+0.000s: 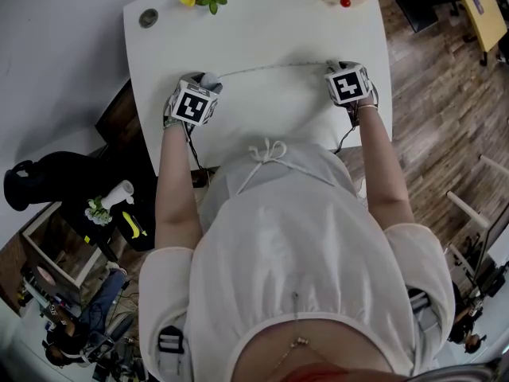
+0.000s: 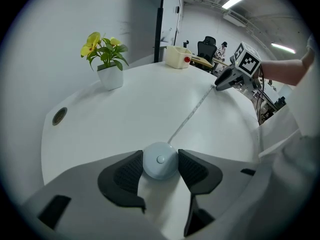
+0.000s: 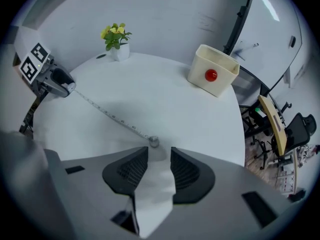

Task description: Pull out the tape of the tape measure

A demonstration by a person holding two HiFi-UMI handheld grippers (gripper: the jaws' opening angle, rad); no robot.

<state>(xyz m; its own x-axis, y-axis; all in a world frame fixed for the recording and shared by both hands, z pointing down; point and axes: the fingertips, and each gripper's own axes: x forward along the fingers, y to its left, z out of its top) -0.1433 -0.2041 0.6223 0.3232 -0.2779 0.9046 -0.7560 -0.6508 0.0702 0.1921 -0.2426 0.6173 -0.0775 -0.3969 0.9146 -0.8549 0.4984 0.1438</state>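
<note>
The tape measure [image 2: 160,161], a round pale-blue case, is pinched from both sides between the pads of the left hand-held gripper [image 2: 160,155]. From the case the tape [image 2: 192,115] is stretched across the white table [image 2: 125,104]. Its printed marks are too small to be read.

The jaws of the right hand-held gripper [image 3: 159,151] are seen spread a little, with nothing between them. The tape's metal end ring [image 3: 154,142] is lying just ahead of their tips, well apart from the tape measure. Whether the ring is touched by them cannot be told.

In the head view the tape measure is almost wholly hidden under the left gripper's marker cube [image 1: 193,103], and only a pale sliver is shown.

A potted yellow flower [image 2: 106,59] is placed well beyond the tape measure. A round cable hole [image 2: 59,115] is set in the table off to the tape measure's left. A cream box [image 3: 214,70] with a red dot is found far from the tape measure, on the ring's side, and it is cut off by the top edge in the head view.

Past the table, a wooden floor [image 1: 433,78] is seen. Office chairs and ceiling strip lights are only faintly made out in the room behind.
</note>
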